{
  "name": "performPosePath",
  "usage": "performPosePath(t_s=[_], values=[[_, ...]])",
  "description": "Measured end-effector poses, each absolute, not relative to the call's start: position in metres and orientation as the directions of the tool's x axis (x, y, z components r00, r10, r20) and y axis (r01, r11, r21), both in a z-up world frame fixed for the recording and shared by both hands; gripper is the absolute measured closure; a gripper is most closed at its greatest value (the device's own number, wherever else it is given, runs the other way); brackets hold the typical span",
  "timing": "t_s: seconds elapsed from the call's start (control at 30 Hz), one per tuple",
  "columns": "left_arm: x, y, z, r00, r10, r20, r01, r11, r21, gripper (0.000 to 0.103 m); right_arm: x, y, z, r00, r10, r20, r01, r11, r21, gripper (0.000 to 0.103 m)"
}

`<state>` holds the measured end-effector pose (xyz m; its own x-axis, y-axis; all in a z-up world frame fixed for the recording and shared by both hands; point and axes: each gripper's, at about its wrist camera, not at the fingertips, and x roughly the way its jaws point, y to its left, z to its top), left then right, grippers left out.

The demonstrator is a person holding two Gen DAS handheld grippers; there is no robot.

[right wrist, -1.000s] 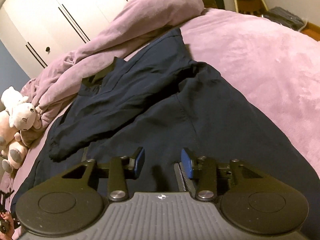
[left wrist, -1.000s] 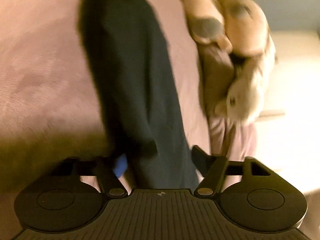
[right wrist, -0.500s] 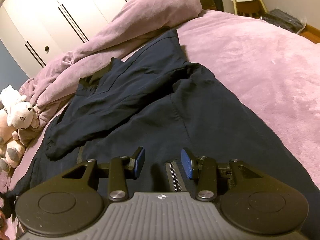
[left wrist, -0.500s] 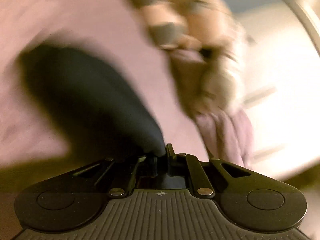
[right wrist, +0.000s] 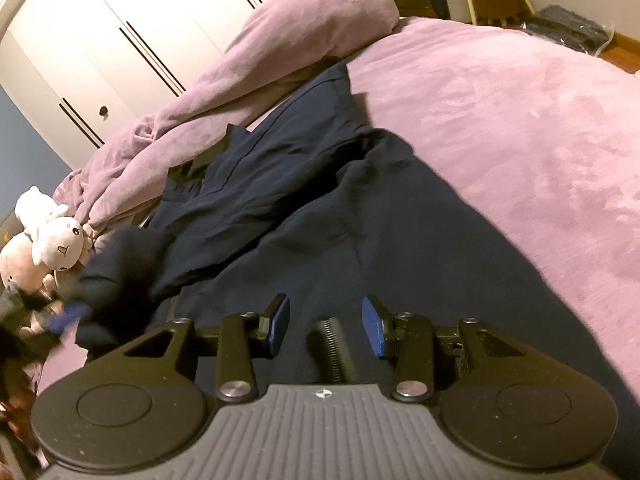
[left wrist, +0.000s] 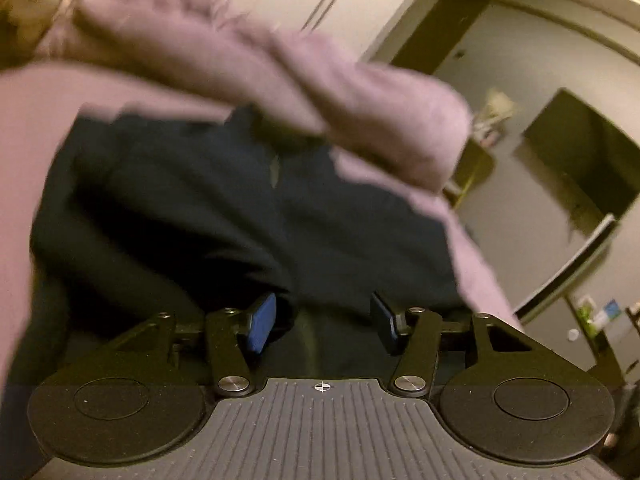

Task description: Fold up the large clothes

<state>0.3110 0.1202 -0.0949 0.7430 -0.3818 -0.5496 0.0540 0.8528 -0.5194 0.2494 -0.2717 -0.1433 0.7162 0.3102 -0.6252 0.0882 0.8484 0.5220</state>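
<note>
A dark navy jacket lies spread on the pink bed cover. My right gripper hovers low over its near part with the jaws apart. The zipper teeth lie between the fingers, and neither pad presses on them. In the blurred left wrist view my left gripper is over the jacket; its jaws are opening and nothing is pinched between the blue pads. In the right wrist view a bunched sleeve rests on the jacket's left side, with the left gripper a blue blur beside it.
A pink pillow and a rumpled pink duvet lie past the jacket. Plush toys sit at the bed's left edge. White wardrobe doors stand behind. A small stool is at the far right.
The left gripper closed on the sleeve end, swung it across over the jacket while rolling, and has now opened. Its view went from the plush toys to the pillow. The right gripper barely moved.
</note>
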Motion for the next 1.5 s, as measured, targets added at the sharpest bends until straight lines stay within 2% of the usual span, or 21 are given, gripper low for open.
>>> performPosePath(t_s=[0.17,0.23,0.37,0.47,0.53,0.67,0.77,0.87,0.9,1.0,1.03,1.1,1.13,1.2,1.23,1.3,1.37,1.5], values=[[0.283,0.154,-0.116,0.735,-0.294,-0.611,-0.12,0.831,-0.543,0.044,0.254,-0.276,-0.144,0.725,0.279,-0.63,0.054,0.889,0.455,0.062],[0.262,0.171,-0.117,0.74,-0.217,-0.637,-0.203,0.83,-0.519,0.04,0.256,-0.263,-0.142,0.738,0.239,-0.632,0.018,0.928,0.372,0.062],[0.22,0.182,-0.118,0.723,0.059,-0.688,-0.365,0.878,-0.308,0.037,0.263,-0.21,-0.131,0.766,0.202,-0.611,-0.113,0.977,0.182,0.062],[0.211,0.181,-0.121,0.664,0.276,-0.695,-0.491,0.862,-0.127,0.03,0.264,-0.162,-0.12,0.79,0.224,-0.571,-0.228,0.971,0.065,0.061],[0.207,0.188,-0.123,0.623,0.376,-0.686,-0.569,0.82,-0.067,0.029,0.264,-0.124,-0.115,0.806,0.236,-0.542,-0.308,0.95,-0.044,0.059],[0.184,0.22,-0.127,0.627,0.367,-0.687,-0.632,0.756,-0.172,0.029,0.261,-0.058,-0.112,0.825,0.279,-0.492,-0.428,0.876,-0.221,0.046],[0.18,0.226,-0.139,0.616,0.33,-0.715,-0.647,0.73,-0.221,0.029,0.26,-0.003,-0.118,0.849,0.296,-0.438,-0.475,0.79,-0.388,0.046],[0.178,0.22,-0.142,0.613,0.335,-0.715,-0.643,0.738,-0.205,0.029,0.269,0.045,-0.131,0.879,0.269,-0.393,-0.458,0.704,-0.543,0.046],[0.18,0.218,-0.141,0.618,0.334,-0.712,-0.638,0.743,-0.205,0.029,0.277,0.062,-0.139,0.894,0.235,-0.381,-0.433,0.672,-0.601,0.048],[0.182,0.214,-0.135,0.636,0.327,-0.699,-0.626,0.748,-0.22,0.029,0.3,0.091,-0.158,0.898,0.139,-0.417,-0.411,0.603,-0.684,0.081],[0.184,0.214,-0.131,0.645,0.323,-0.692,-0.617,0.754,-0.223,0.029,0.308,0.093,-0.159,0.897,0.128,-0.423,-0.407,0.611,-0.679,0.095],[0.188,0.212,-0.126,0.665,0.307,-0.681,-0.597,0.767,-0.237,0.029,0.322,0.079,-0.14,0.874,0.154,-0.46,-0.415,0.729,-0.544,0.095],[0.192,0.21,-0.124,0.68,0.294,-0.672,-0.58,0.777,-0.246,0.028,0.332,0.059,-0.12,0.852,0.186,-0.489,-0.4,0.835,-0.378,0.095],[0.202,0.202,-0.121,0.699,0.263,-0.665,-0.54,0.804,-0.249,0.028,0.347,-0.001,-0.093,0.834,0.277,-0.477,-0.314,0.949,0.002,0.095],[0.208,0.196,-0.121,0.708,0.251,-0.66,-0.521,0.816,-0.249,0.027,0.355,-0.04,-0.087,0.835,0.278,-0.475,-0.206,0.958,0.198,0.093],[0.22,0.187,-0.125,0.72,0.219,-0.659,-0.488,0.835,-0.256,0.027,0.368,-0.1,-0.099,0.803,0.321,-0.501,-0.064,0.883,0.464,0.083],[0.231,0.178,-0.131,0.71,0.212,-0.671,-0.476,0.848,-0.235,0.027,0.38,-0.13,-0.116,0.736,0.33,-0.592,0.004,0.871,0.491,0.06],[0.247,0.172,-0.142,0.671,0.218,-0.709,-0.479,0.857,-0.19,0.027,0.374,-0.165,-0.133,0.716,0.301,-0.63,0.019,0.894,0.448,0.046]])
